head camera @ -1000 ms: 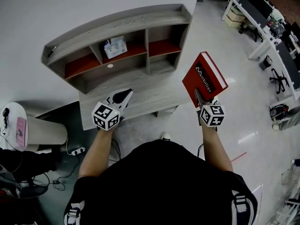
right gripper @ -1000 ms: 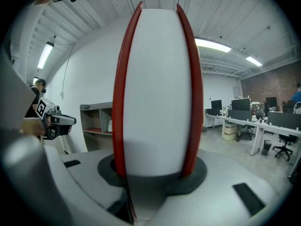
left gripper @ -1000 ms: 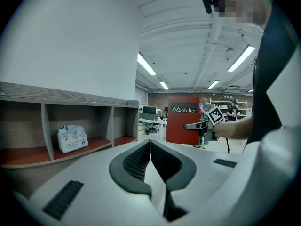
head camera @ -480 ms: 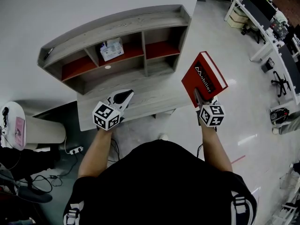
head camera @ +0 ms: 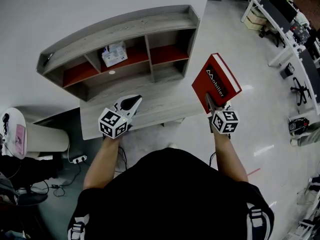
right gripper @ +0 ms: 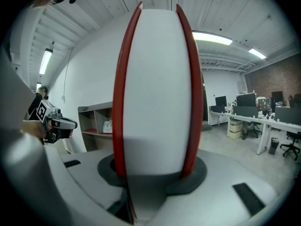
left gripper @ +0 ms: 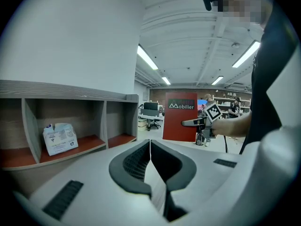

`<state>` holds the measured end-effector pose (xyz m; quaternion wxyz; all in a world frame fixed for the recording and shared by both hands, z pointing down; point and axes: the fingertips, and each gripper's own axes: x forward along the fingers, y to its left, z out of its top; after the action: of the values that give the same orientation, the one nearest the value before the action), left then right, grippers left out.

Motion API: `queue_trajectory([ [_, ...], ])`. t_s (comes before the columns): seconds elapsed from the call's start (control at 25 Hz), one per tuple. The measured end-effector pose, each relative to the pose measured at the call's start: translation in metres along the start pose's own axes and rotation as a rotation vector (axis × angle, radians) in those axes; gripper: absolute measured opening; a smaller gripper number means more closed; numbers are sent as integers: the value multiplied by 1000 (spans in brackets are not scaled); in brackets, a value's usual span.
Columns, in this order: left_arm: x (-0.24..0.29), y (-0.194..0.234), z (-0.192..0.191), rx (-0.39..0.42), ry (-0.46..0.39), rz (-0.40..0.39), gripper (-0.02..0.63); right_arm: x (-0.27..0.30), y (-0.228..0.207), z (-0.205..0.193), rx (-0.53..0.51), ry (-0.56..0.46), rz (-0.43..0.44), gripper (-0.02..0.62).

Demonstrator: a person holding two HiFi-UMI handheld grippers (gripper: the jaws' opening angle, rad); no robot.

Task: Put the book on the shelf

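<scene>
Person: black top (head camera: 170,194), bare forearms, a gripper in each hand.
Left gripper (head camera: 131,103): white moulded shell with a cube of square black-and-white markers; in the left gripper view the left gripper (left gripper: 149,145) has its dark ribbed pads closed flat against each other with nothing between them. It hangs over the front of the desk top.
Right gripper (head camera: 209,102): same white shell and marker cube; the jaws of the right gripper (right gripper: 153,175) are clamped on the lower edge of the book.
Book (head camera: 216,84): thick red hardback with white lettering on a dark band. End-on, the book (right gripper: 153,88) shows a smooth white page block between thin red covers. It is held upright in the air off the right end of the shelf, in no compartment.
Desk top (head camera: 155,106): flat board of pale grey wood grain.
Shelf (head camera: 125,26): grey-grained boards, boxy open compartments with red floors.
Packet (head camera: 114,53): small, white, soft-sided, standing in a middle compartment.
Wall (head camera: 65,9): plain, matt white.
Floor (head camera: 250,109): pale and glossy.
Office desks (head camera: 280,19): far right, with black monitors.
</scene>
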<state>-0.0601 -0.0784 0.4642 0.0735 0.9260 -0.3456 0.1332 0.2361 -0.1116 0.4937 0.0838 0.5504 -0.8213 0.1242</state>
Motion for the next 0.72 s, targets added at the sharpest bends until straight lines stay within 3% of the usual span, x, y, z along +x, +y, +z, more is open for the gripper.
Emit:
queue_trajectory([
  [0.72, 47, 1, 16, -6, -18, 30, 23, 28, -45, 14, -21, -4, 29, 173],
])
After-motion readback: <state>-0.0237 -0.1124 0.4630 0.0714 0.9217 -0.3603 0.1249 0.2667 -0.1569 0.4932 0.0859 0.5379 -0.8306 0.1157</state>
